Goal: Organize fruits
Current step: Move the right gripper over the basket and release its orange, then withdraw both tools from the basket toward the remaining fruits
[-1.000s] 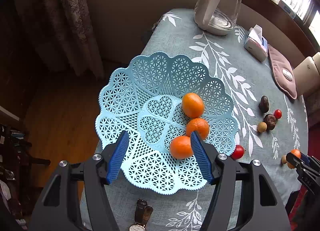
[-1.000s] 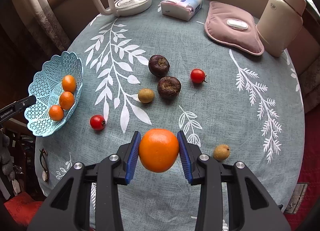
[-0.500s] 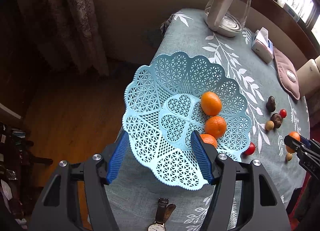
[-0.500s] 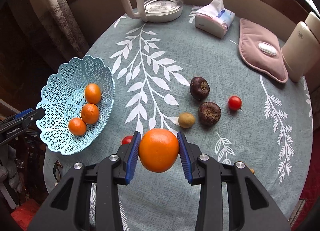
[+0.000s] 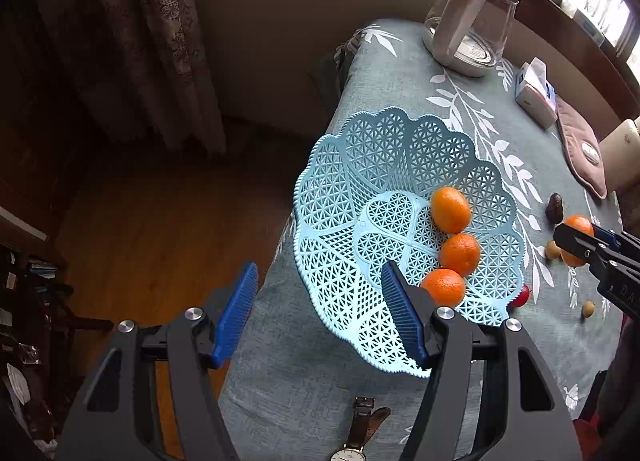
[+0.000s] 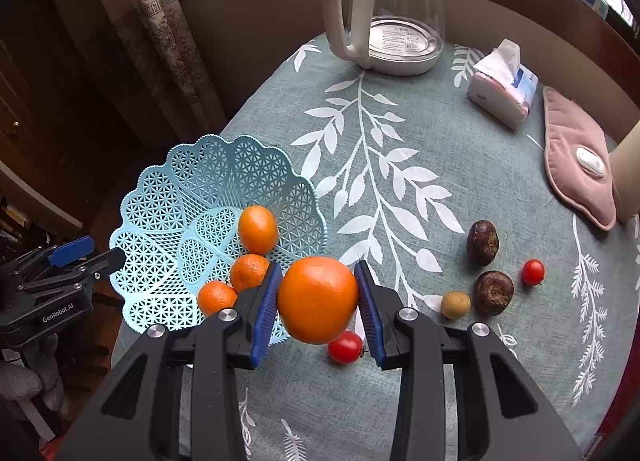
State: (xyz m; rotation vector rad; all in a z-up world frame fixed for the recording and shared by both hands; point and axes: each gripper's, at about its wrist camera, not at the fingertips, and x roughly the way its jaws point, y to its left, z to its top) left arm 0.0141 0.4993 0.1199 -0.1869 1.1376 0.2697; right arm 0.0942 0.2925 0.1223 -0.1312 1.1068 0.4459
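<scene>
Above the worktop's near edge, we are clamping the orange in our right gripper; the blue lattice basket lies just left, our left gripper gaping empty.

Right gripper raised above the table, blue pads clamped on either side of a large orange, left gripper held level at the table's edge, jaws spread wide with nothing between them
</scene>
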